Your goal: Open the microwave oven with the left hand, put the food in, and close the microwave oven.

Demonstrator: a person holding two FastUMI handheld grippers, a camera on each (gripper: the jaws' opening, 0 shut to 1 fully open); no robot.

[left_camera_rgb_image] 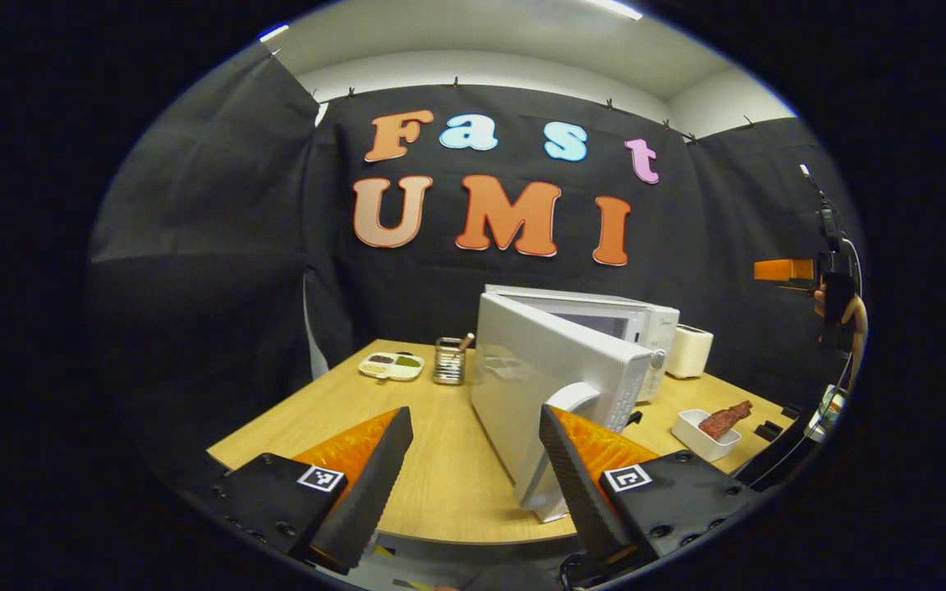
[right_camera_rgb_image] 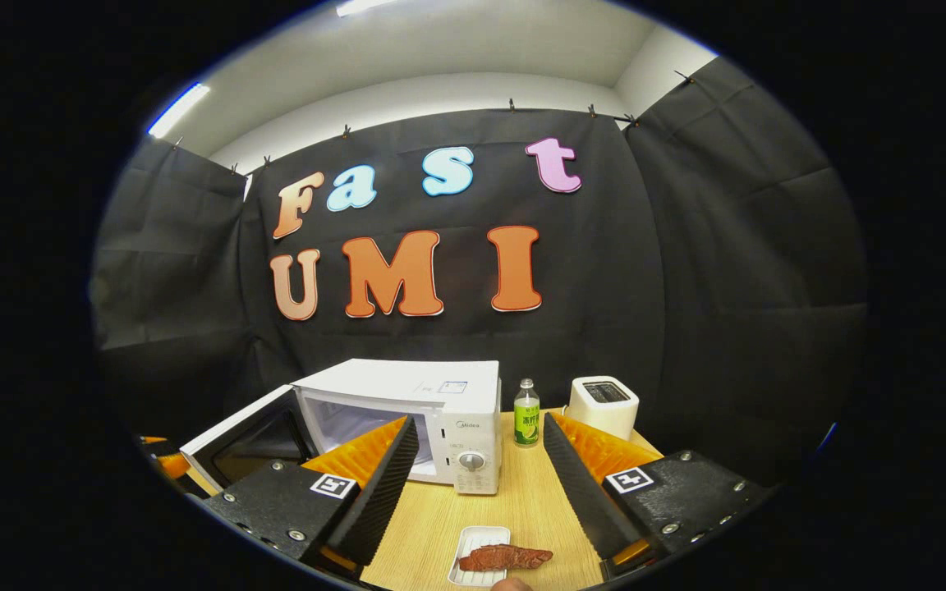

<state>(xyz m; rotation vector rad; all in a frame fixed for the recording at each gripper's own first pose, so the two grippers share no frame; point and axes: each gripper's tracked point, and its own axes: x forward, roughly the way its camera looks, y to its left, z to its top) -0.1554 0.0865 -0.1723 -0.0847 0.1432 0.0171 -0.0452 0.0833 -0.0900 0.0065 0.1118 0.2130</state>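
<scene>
L claw (left_camera_rgb_image: 469, 460): jaws wide apart, nothing between the pads, hanging over the near edge of the wood counter (left_camera_rgb_image: 440, 476). The microwave door (left_camera_rgb_image: 551, 386) stands swung out toward it, just past the L claw's right-side finger (left_camera_rgb_image: 576, 480); can't tell if finger and door touch. Door hinged on the left, so the microwave (left_camera_rgb_image: 604, 316) behind it is open.

R claw (right_camera_rgb_image: 481, 484): also wide open, holding nothing. Directly below/between its fingers sits a small white tray (right_camera_rgb_image: 466, 548) w/ a reddish-brown piece of meat (right_camera_rgb_image: 506, 558) on it, lying on the counter in front of the microwave, outside the oven. In the left gripper view the same tray is right of the door, near the counter's right edge.

Farther back, right gripper view: microwave cavity shows, dial panel on its right side, then a green-label bottle (right_camera_rgb_image: 526, 413) just beside it, then a white toaster (right_camera_rgb_image: 603, 405). Left gripper view, back-left of the counter: a divided dish (left_camera_rgb_image: 392, 365) w/ condiments and a metal utensil holder (left_camera_rgb_image: 448, 363) near it. At far right a hand (left_camera_rgb_image: 851, 316) holds the other claw, well apart.
</scene>
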